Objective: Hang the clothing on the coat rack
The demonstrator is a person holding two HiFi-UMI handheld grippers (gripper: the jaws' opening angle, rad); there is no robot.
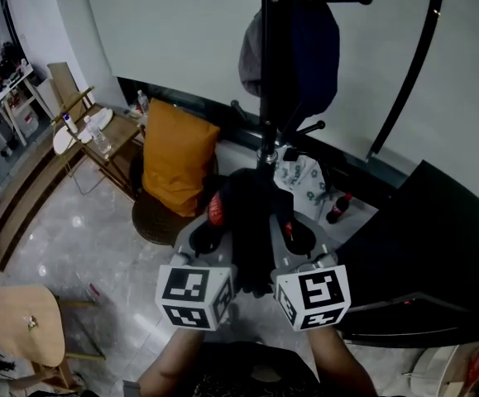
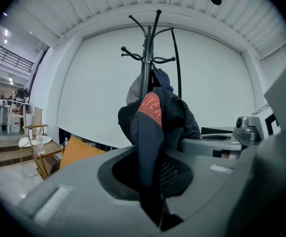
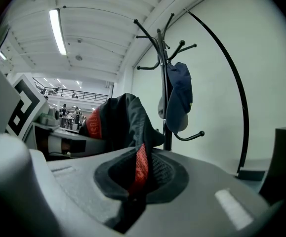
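A dark garment (image 1: pixel 247 217) with red trim is bunched between my two grippers, just in front of the black coat rack (image 1: pixel 272 81). My left gripper (image 1: pixel 208 236) is shut on the garment's left side, and the cloth runs down into its jaws (image 2: pixel 152 181). My right gripper (image 1: pixel 295 236) is shut on the other side, with a red-edged fold pinched in it (image 3: pixel 138 181). A dark blue cap (image 1: pixel 293 48) hangs on the rack's upper part, also in view as the cap (image 3: pixel 180 98). The rack's hooks (image 2: pixel 147 58) rise above the garment (image 2: pixel 155 127).
An orange cushion (image 1: pixel 177 155) rests on a round seat left of the rack. A wooden side table (image 1: pixel 98 135) holds bottles further left. A round wooden stool (image 1: pixel 28 325) stands near left. A black cabinet (image 1: pixel 421 255) is at right, with a cola bottle (image 1: pixel 338 208) beside it.
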